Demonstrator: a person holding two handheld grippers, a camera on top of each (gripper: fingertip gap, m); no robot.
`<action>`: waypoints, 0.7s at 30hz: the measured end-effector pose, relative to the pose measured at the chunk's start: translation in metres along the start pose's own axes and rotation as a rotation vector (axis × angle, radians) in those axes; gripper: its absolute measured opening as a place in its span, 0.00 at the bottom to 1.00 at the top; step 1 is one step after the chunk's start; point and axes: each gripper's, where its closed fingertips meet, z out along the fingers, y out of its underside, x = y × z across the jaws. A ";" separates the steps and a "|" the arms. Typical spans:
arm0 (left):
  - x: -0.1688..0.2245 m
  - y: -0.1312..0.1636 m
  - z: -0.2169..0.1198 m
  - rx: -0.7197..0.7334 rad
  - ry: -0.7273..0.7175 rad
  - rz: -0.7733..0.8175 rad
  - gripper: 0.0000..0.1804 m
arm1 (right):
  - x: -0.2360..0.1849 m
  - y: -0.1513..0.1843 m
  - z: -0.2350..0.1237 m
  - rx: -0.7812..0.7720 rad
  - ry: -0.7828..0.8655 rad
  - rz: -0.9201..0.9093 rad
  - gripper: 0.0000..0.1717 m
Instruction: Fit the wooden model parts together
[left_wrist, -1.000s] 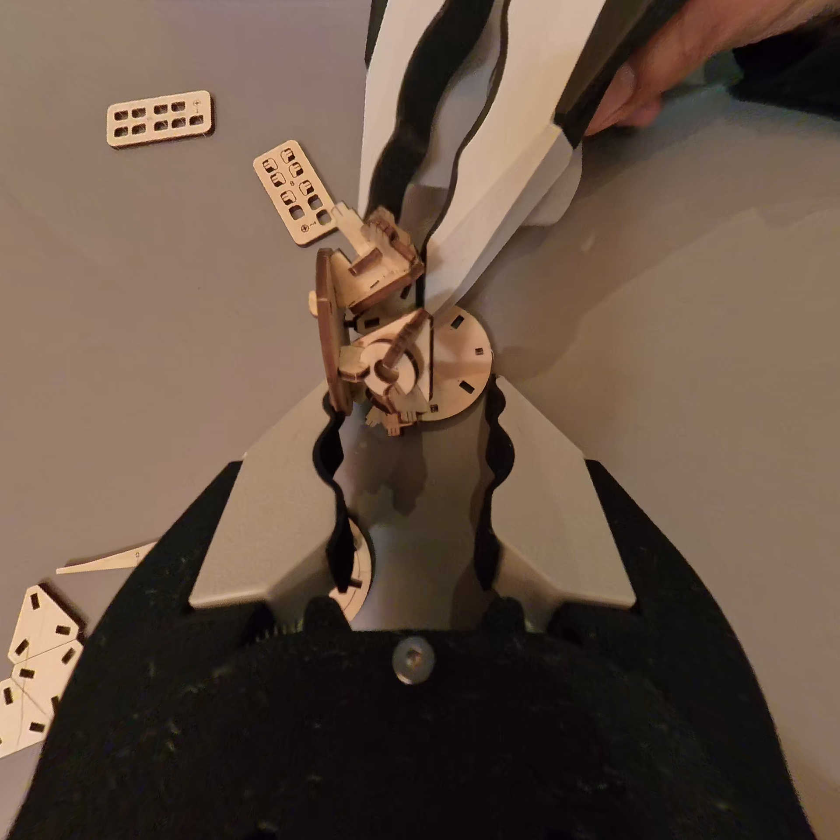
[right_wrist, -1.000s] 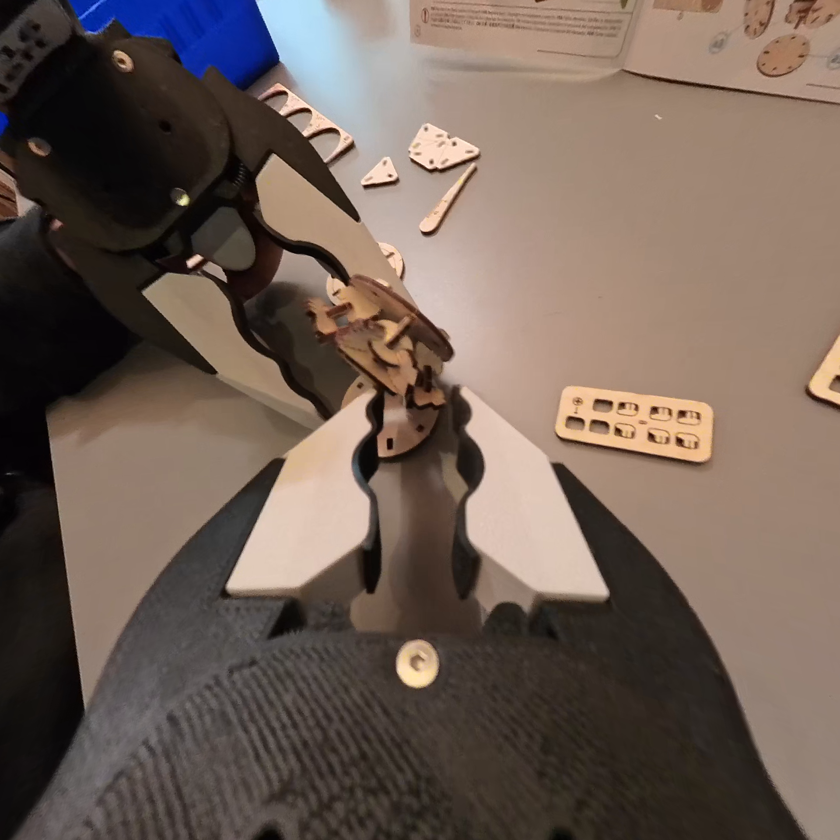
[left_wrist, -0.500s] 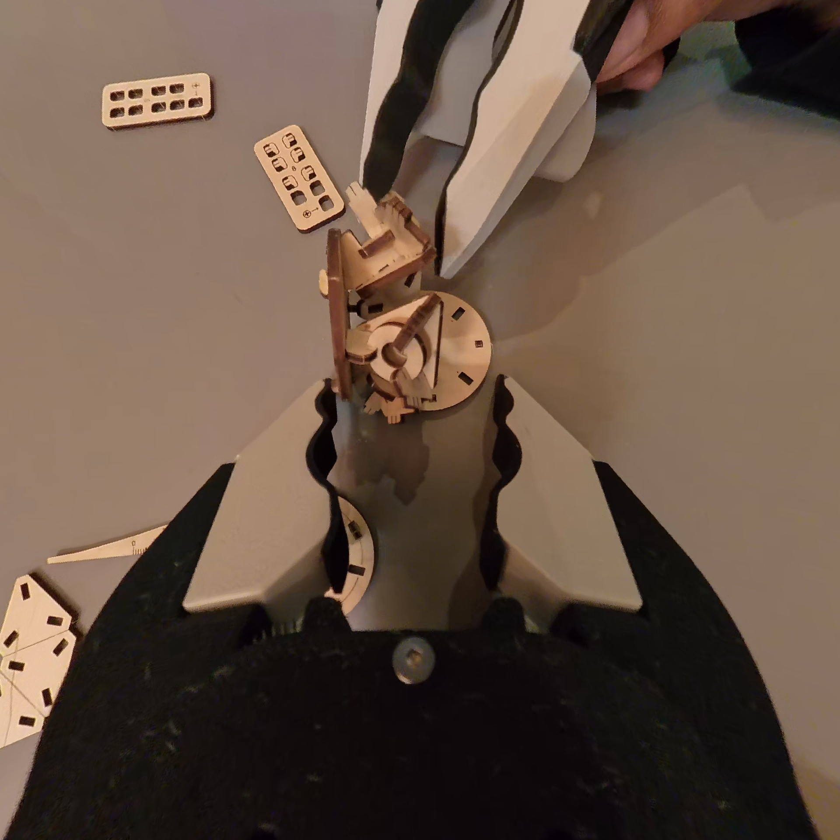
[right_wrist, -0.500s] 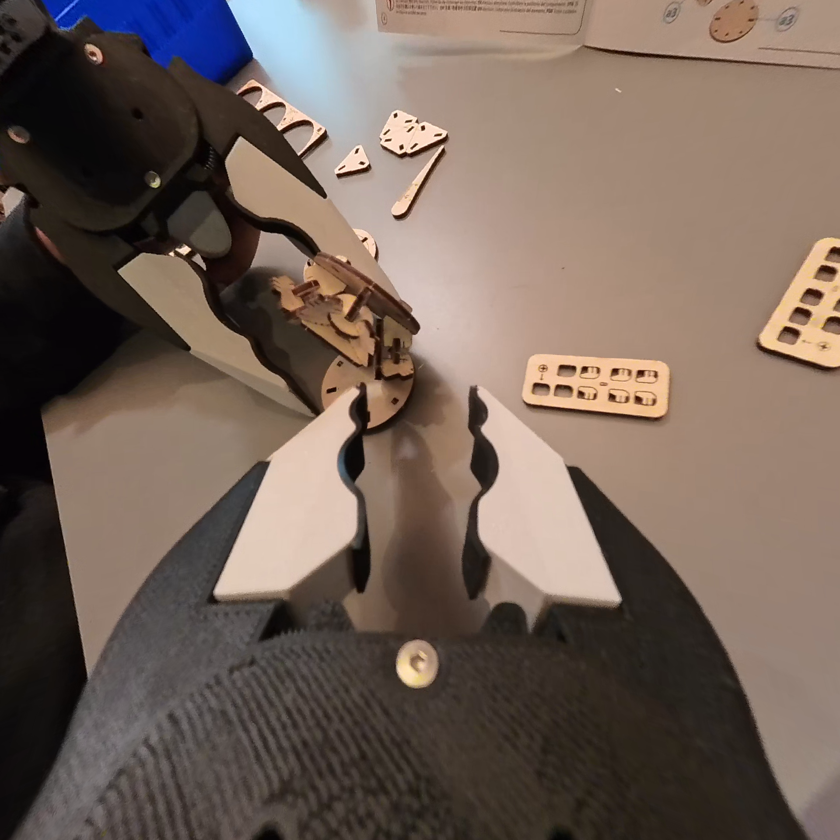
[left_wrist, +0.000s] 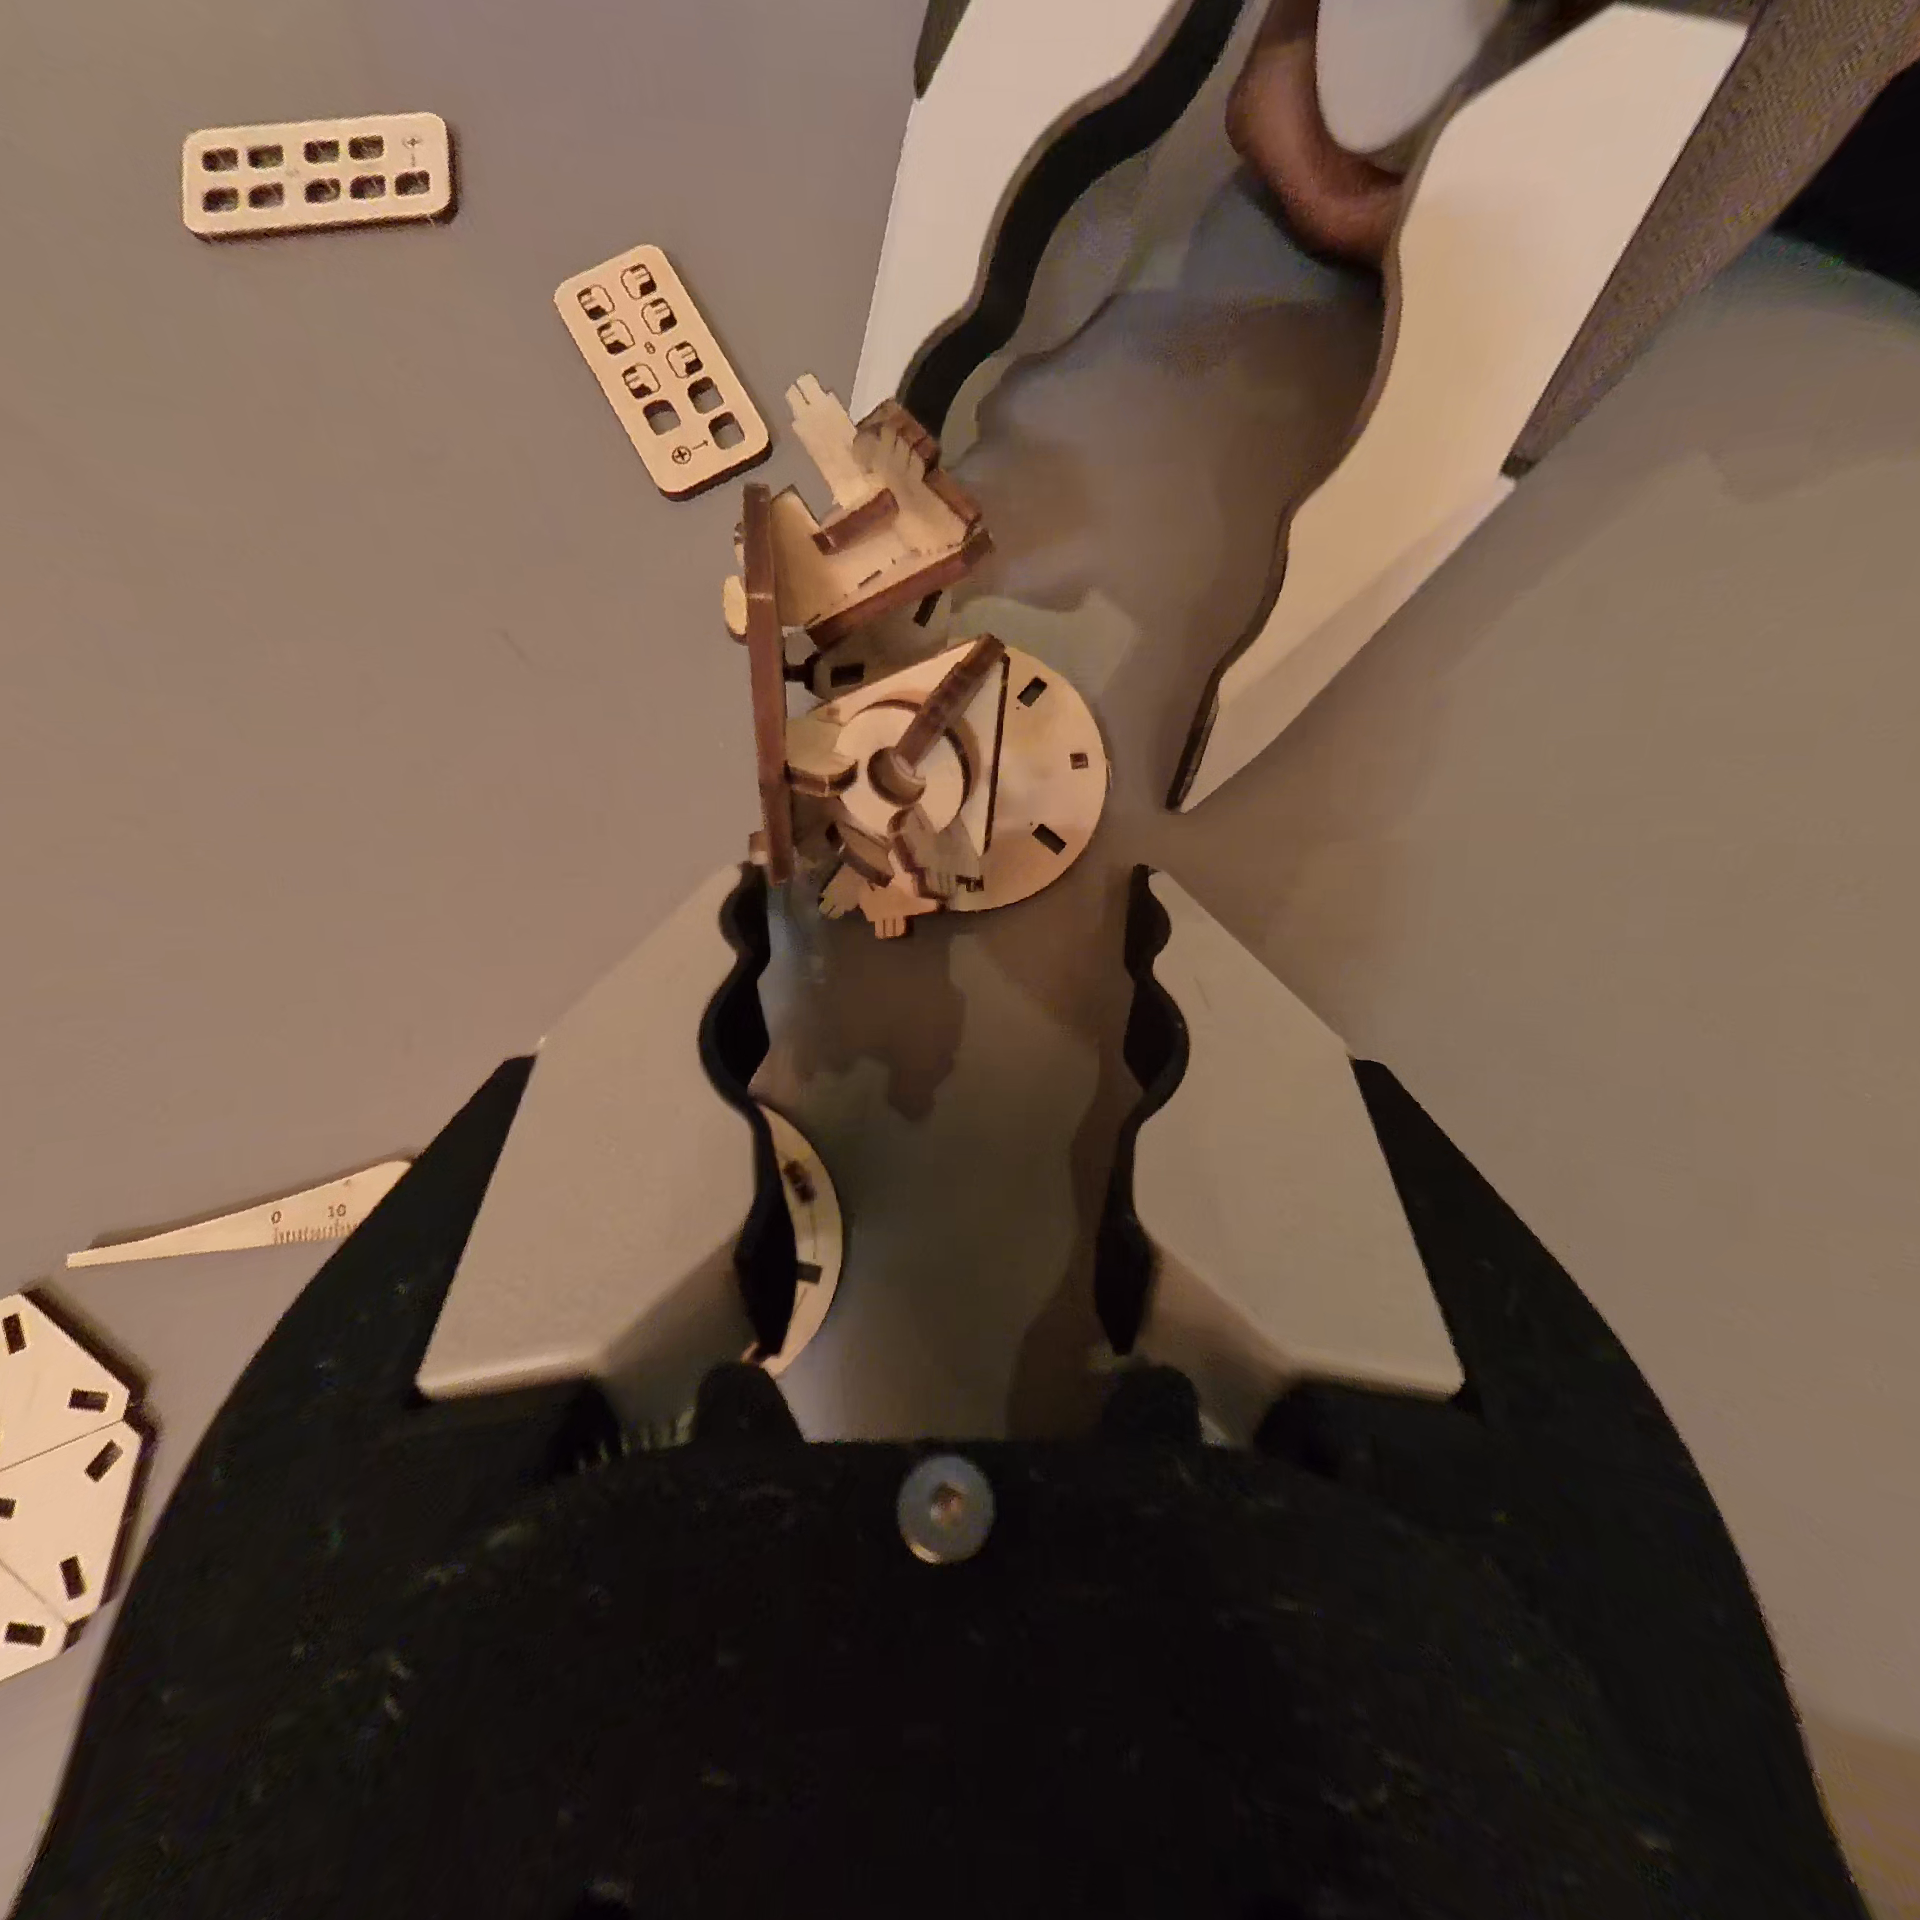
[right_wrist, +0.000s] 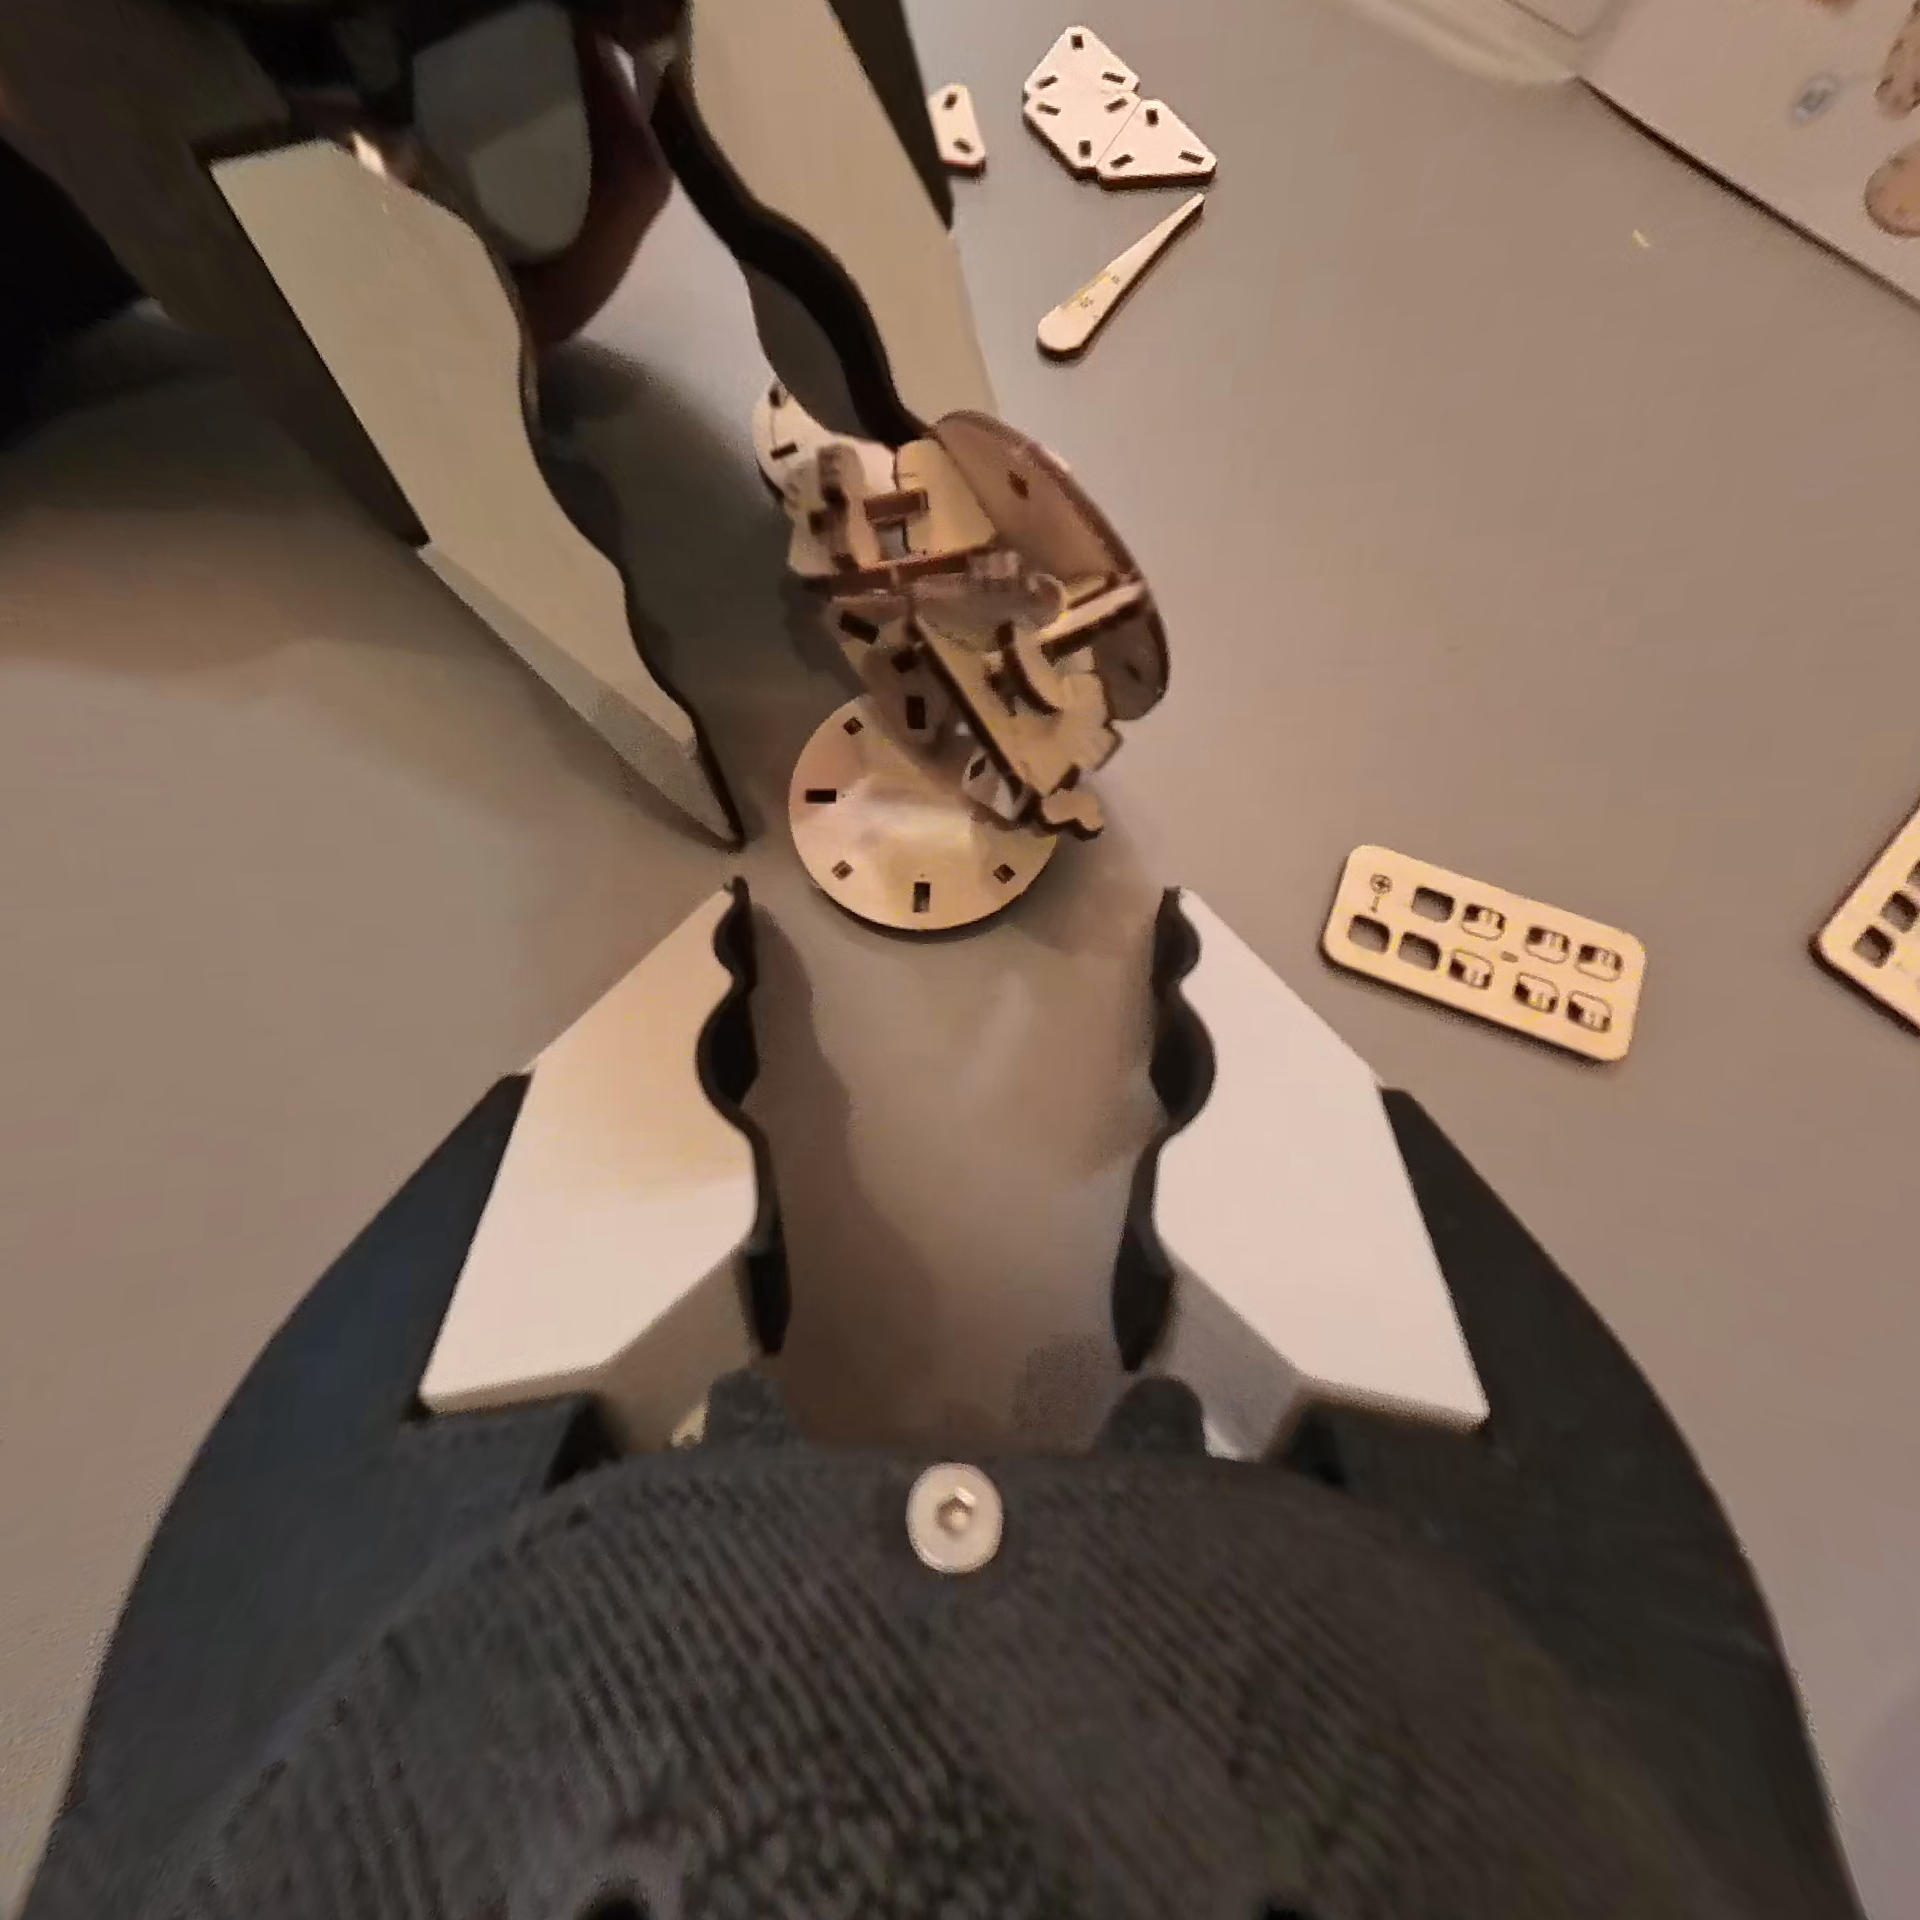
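Two wide-open claws, left (left_wrist: 940, 883) and right (right_wrist: 951, 894), flanking half-hidden wooden model (left_wrist: 883, 717).

There was one assembled pale plywood model (left_wrist: 883, 717) on a round slotted base, and two flat rectangular plywood sheets (left_wrist: 317, 177) with punched-out slots. One thin tapered wooden strip (left_wrist: 239, 1231) lay flat, with one cluster of pale slotted angular plywood plates (left_wrist: 52, 1455). Two grey-fingered grippers (left_wrist: 940, 883) faced each other.
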 end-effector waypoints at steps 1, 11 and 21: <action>-0.001 0.001 -0.001 -0.004 -0.004 0.000 0.38 | 0.000 0.000 0.001 -0.007 0.015 -0.020 0.45; -0.005 -0.014 -0.020 0.142 0.053 -0.075 0.43 | -0.002 -0.001 -0.003 0.014 -0.050 0.035 0.48; -0.009 -0.011 -0.020 0.150 0.047 -0.067 0.42 | 0.022 -0.014 -0.031 0.186 -0.040 0.166 0.40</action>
